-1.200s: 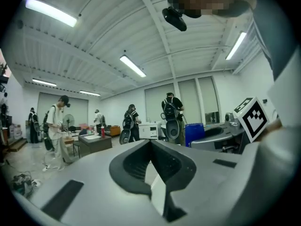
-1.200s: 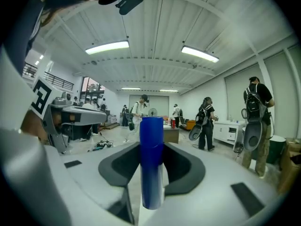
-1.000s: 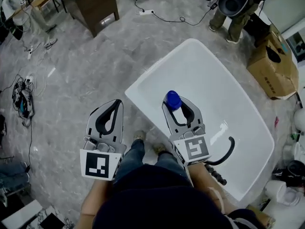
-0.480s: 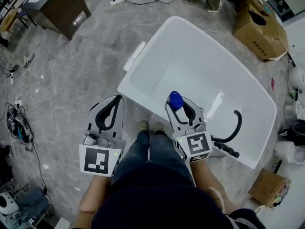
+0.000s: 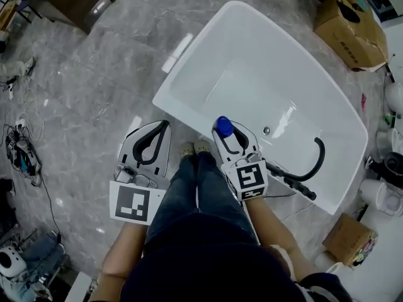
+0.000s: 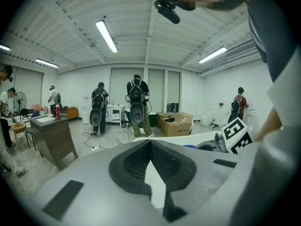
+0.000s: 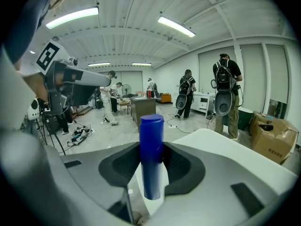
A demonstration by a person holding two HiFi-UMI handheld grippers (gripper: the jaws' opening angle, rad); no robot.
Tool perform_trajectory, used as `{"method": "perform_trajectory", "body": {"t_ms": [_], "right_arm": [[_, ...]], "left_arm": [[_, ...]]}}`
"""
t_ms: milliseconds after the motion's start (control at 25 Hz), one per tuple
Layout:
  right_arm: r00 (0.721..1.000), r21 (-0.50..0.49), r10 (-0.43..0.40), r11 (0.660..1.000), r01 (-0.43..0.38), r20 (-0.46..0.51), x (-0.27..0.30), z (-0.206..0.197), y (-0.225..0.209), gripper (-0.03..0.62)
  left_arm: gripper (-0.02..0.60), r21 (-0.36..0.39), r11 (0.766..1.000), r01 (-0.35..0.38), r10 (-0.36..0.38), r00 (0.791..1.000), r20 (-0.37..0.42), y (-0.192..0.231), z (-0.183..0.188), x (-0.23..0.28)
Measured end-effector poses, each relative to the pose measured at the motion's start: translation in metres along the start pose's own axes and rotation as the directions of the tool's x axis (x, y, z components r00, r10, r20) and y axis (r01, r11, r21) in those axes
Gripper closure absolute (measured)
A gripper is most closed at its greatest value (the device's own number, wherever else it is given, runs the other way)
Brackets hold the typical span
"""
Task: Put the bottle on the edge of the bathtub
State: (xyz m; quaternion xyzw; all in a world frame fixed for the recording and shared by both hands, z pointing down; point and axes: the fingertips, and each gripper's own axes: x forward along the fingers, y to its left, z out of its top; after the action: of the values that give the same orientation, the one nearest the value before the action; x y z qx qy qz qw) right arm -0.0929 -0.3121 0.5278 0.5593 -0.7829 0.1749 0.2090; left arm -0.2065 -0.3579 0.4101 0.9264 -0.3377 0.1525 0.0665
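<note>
The right hand-held gripper (image 5: 232,133) is closed on the bottle (image 7: 151,154), with the pads pressing on its blue body from both sides. The left hand-held gripper (image 5: 151,138) has its jaws together on nothing and hangs over the floor, beside the near corner of the bathtub (image 5: 178,118). The bottle stands upright, cap uppermost, with its long axis crossing the jaw plane. The placement turns on one relation: the near rim of the bathtub runs directly under and just ahead of my right jaws, so the right side does the work and the left is not needed. Judged from this, the move is a short descent rather than a reach. The head view shows only the blue cap from above, set over the rim line, and gives no height above the rim. The right gripper view supplies what that view lacks — the grip on the body and the upright pose — with the white rim spreading to the right beyond the jaws.
</note>
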Motion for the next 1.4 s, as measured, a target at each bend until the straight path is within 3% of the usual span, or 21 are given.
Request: {"method": "perform_trajectory", "body": {"t_ms": [240, 520, 800, 1400], "right_arm": [[0.998, -0.027, 0.051, 0.998, -0.051, -0.025, 0.036, -0.037, 0.005, 0.431], [0.987, -0.070, 0.104, 0.991, -0.113, -0.122, 0.073, -0.079, 0.012, 0.431], [0.971, -0.092, 0.138, 0.983, -0.158, -0.196, 0.100, -0.113, 0.015, 0.431], [0.947, -0.174, 0.222, 0.949, -0.265, -0.231, 0.133, -0.127, 0.033, 0.431]], "left_arm": [[0.558, 0.009, 1.000, -0.009, 0.010, 0.995, -0.104, 0.008, -0.057, 0.013], [0.558, 0.004, 1.000, -0.010, 0.011, 0.980, -0.199, 0.006, -0.106, 0.027], [0.558, -0.008, 1.000, -0.020, 0.017, 0.973, -0.229, -0.003, -0.121, 0.028], [0.558, -0.039, 0.993, -0.110, 0.095, 0.959, -0.268, -0.004, -0.137, 0.006]]}}
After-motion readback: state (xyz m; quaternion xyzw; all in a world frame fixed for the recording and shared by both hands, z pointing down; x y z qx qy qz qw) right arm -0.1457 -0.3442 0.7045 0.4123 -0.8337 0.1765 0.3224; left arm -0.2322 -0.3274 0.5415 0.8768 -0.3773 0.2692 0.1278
